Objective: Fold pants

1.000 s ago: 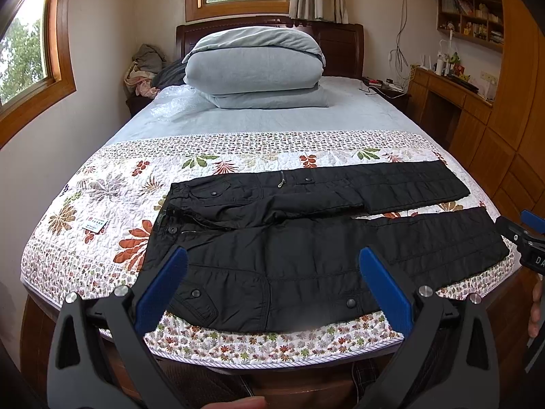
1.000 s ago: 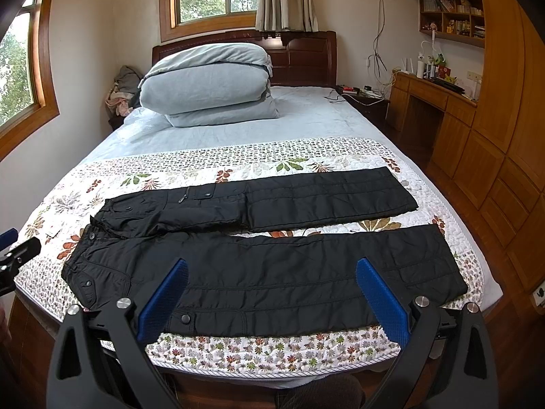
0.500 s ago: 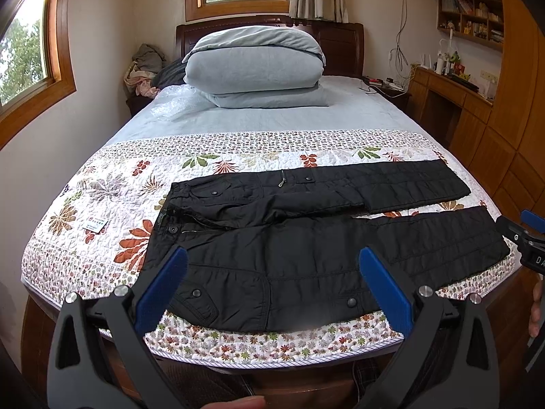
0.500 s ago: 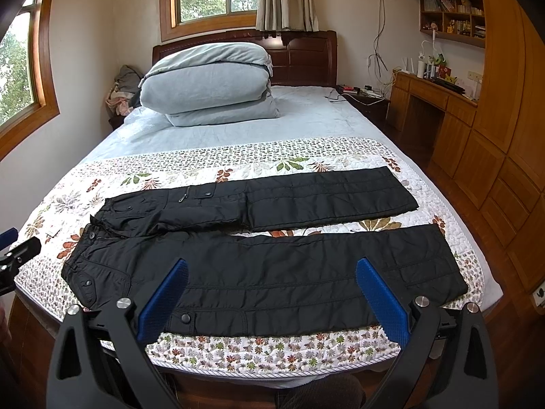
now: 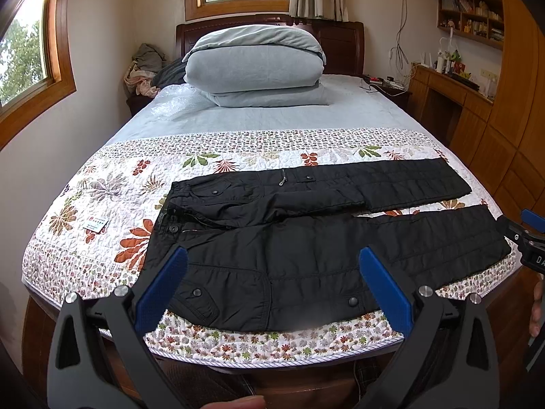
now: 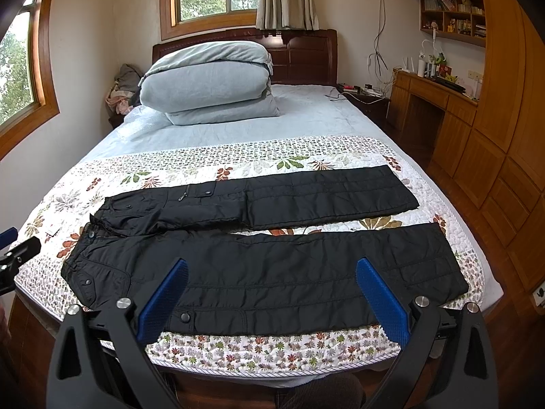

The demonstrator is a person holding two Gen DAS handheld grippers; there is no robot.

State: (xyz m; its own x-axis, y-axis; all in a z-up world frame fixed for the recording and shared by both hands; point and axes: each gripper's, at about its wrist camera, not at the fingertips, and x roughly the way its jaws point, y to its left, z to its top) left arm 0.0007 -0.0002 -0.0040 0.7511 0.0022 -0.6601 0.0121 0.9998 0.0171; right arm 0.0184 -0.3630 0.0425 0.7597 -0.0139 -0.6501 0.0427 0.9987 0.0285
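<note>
Black pants [image 5: 306, 255] lie flat across the foot of the bed, waist at the left, both legs spread apart and pointing right; they also show in the right wrist view [image 6: 272, 272]. My left gripper [image 5: 272, 259] is open and empty, held above the bed's near edge over the waist end. My right gripper [image 6: 271, 269] is open and empty, held above the near leg. The right gripper's tip also shows at the right edge of the left wrist view [image 5: 526, 238]. The left gripper's tip also shows at the left edge of the right wrist view [image 6: 17, 255].
The pants rest on a floral quilt [image 5: 119, 184] covering the bed's foot. A folded grey duvet [image 5: 253, 64] sits at the headboard. A small card [image 5: 96, 222] lies on the quilt left of the waist. Wooden cabinets [image 6: 504, 156] line the right wall.
</note>
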